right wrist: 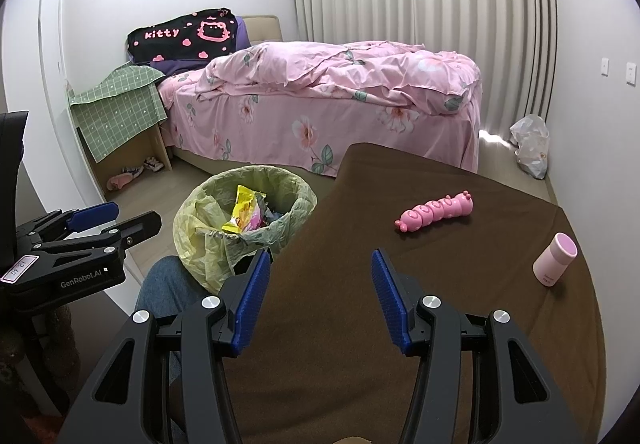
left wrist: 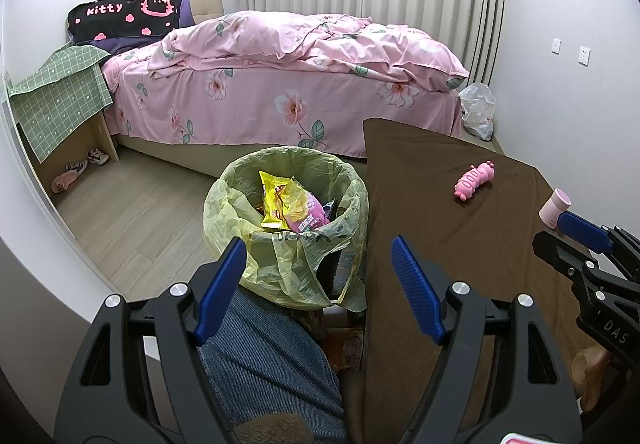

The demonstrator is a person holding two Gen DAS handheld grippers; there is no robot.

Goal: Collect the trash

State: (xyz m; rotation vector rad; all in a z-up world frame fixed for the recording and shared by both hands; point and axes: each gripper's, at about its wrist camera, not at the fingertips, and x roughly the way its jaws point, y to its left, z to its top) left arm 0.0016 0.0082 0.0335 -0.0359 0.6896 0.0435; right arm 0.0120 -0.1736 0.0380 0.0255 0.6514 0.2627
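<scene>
Trash [left wrist: 288, 206] is already sitting in the bin [left wrist: 240, 188], which has a yellow-green bag liner and stands on the wood floor between the bed [left wrist: 260, 100] and the counter [left wrist: 460, 228]. You can see a yellow snack wrapper and a pinkish-purple one poking up inside, maybe a couple more bits under them, hard to say.

Left gripper [left wrist: 320, 288] hangs just above the near side of the bin, fingers [left wrist: 222, 284] wide apart with nothing between them. A denim-covered leg [left wrist: 260, 356] shows right below it. Right gripper [right wrist: 318, 296] is over the brown-covered counter, fingers also spread and empty.

On the counter there's a pink caterpillar toy [right wrist: 436, 210] lying on its side and a small pink cup [right wrist: 554, 254] tilted over near the right edge, well apart from each other. Neither gripper touches either one.

Background stuff: bed with pink floral bedding, a black Kitty blanket [left wrist: 128, 12] at the head, a green checked cloth [left wrist: 60, 92] draped over a little side table, and a crumpled white plastic bag [left wrist: 478, 110] on the floor by the far corner of the bed.
</scene>
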